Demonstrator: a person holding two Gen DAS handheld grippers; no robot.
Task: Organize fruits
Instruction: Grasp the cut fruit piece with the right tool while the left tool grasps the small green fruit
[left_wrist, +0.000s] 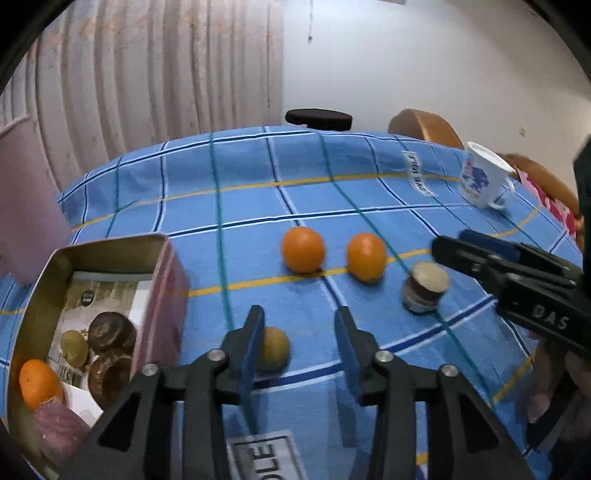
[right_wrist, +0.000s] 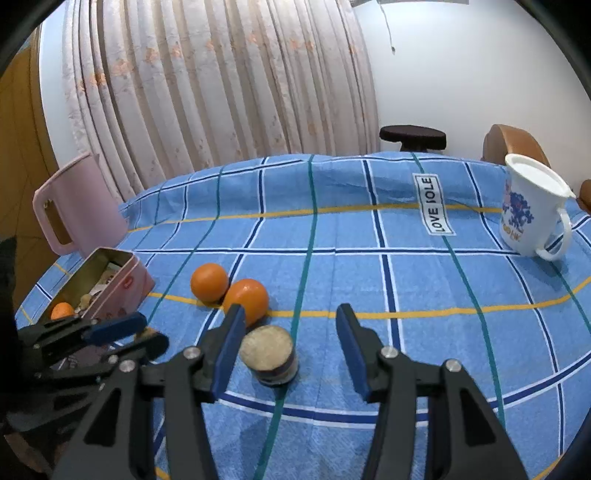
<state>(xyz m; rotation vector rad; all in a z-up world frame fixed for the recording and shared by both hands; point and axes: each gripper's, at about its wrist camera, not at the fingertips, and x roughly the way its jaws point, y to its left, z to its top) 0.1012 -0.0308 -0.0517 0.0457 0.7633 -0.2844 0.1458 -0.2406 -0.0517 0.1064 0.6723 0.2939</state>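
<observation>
At the bottom centre of the left wrist view, the left gripper (left_wrist: 299, 347) stands wide apart with nothing between its blue pads, and a small yellow-green fruit (left_wrist: 273, 348) lies on the blue checked tablecloth (left_wrist: 258, 206) just beside the left pad, partly hidden by it. At the lower left, the pink metal tin (left_wrist: 164, 295) is without lid and contains one orange (left_wrist: 38, 384), two brown round fruits (left_wrist: 110, 332), one more yellow-green fruit and a pinkish thing that I cannot identify. Near the middle of the frame two oranges (left_wrist: 303, 250) lie side by side with a small gap, and to their right stands a short round jar with a beige top (left_wrist: 424, 288). The right gripper (left_wrist: 480, 254) enters from the right edge, close to this jar; from this side I cannot tell how wide it is. A white mug with blue print (left_wrist: 480, 177) stands at the upper right. Low in the right wrist view, the right gripper (right_wrist: 290, 345) is wide apart, and the jar (right_wrist: 271, 356) stands between its fingers, nearer to the left one, not pinched. Behind it the oranges (right_wrist: 209, 282) seem to touch each other. The tin (right_wrist: 110, 284) is at the left, a pink pitcher (right_wrist: 77, 206) behind it, and the left gripper (right_wrist: 140, 334) is at the lower left edge. The mug (right_wrist: 532, 210) stands at the right.
</observation>
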